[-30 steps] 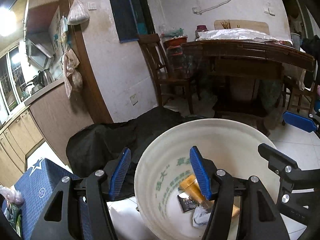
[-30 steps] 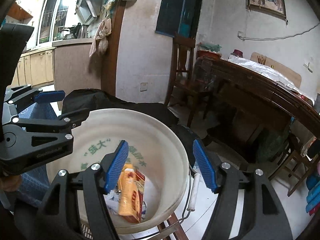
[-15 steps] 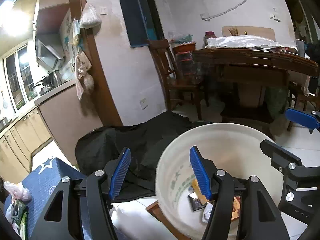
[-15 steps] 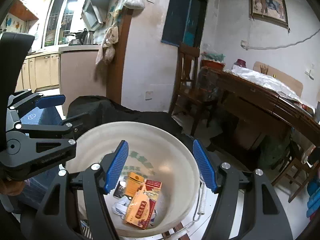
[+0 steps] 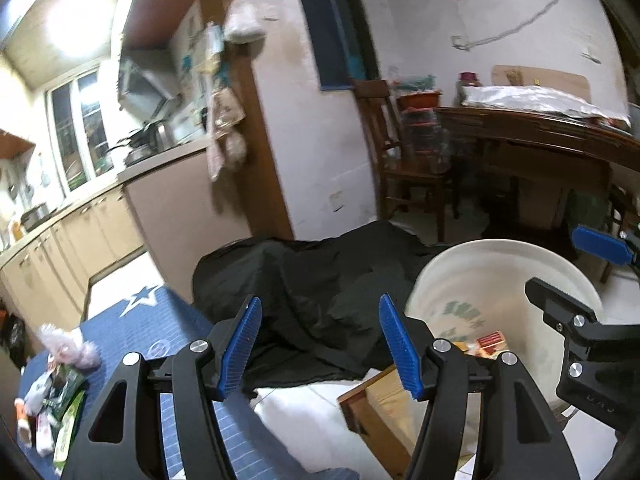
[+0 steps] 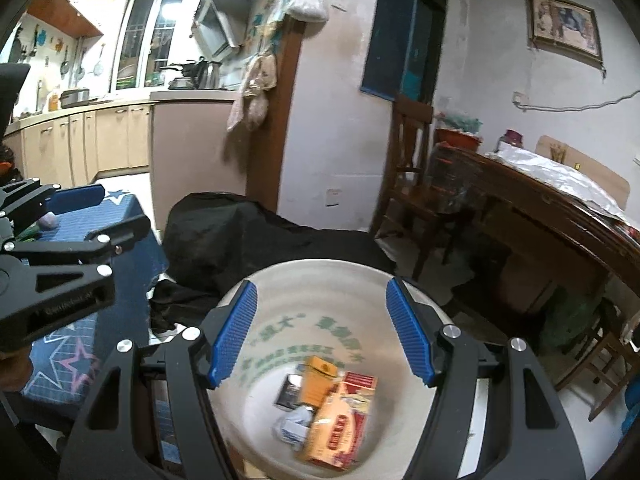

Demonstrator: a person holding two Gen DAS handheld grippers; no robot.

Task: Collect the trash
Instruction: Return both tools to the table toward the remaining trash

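Observation:
A white plastic bucket (image 6: 280, 280) with green lettering stands below my right gripper (image 6: 320, 332), whose blue pads are open and bare above it. Inside lie an orange carton (image 6: 334, 428), a yellow box (image 6: 318, 378), a small dark packet (image 6: 289, 390) and crumpled paper (image 6: 292, 426). In the left wrist view the bucket (image 5: 500, 264) sits at the right, and my left gripper (image 5: 320, 344) hangs open over a black cloth (image 5: 312, 280). More wrappers and a pink wad (image 5: 68, 346) lie on the blue star-patterned table (image 5: 132, 312) at the far left.
A wooden stool (image 5: 372, 404) carries the bucket. Behind it are a white pillar (image 6: 332, 120), a wooden chair (image 6: 412, 168) and a long dark wooden table (image 6: 560, 216). Kitchen cabinets (image 5: 80, 240) line the left. The floor is white tile.
Both grippers drew back and swung left. In the left view the bucket slid from under the fingers to the right, and the blue table with its wrappers came into view.

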